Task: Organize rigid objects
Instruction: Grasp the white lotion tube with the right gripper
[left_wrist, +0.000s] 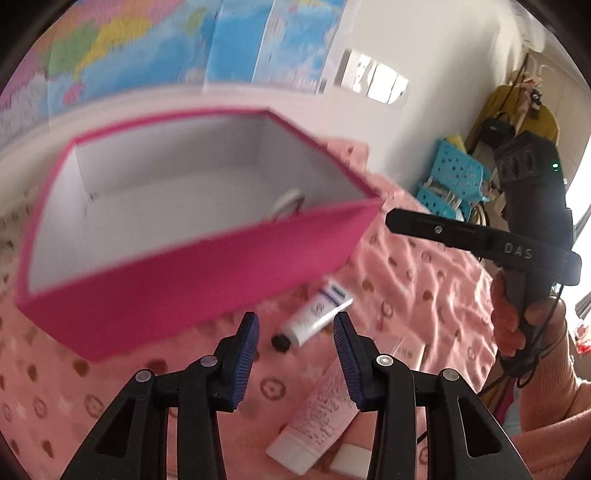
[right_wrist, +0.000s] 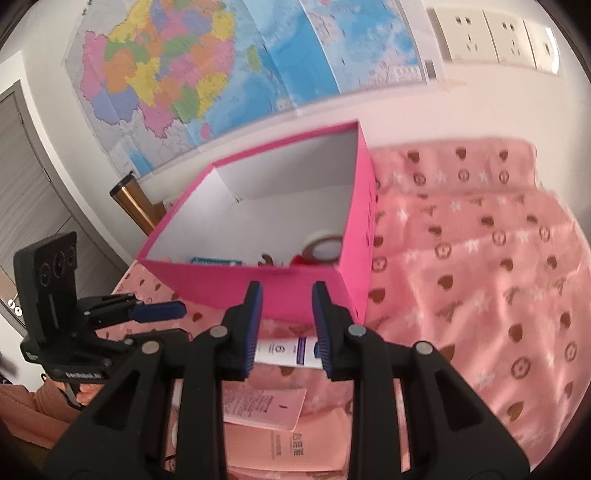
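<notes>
Both the left gripper (left_wrist: 296, 325) and the right gripper (right_wrist: 287, 295) hang with jaws released, empty, above a white tube (left_wrist: 314, 317) lying on the pink bed (right_wrist: 480, 258) just beside the magenta box (right_wrist: 258, 288).

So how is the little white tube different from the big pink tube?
The white tube looks smaller and has a black cap and a blue band; the pink tube looks bigger, with a white end. The white tube lies nearer the pink box; the pink tube lies closer to the left gripper. Both lie flat on the pink blanket, outside the box, and no gripper holds them.
</notes>
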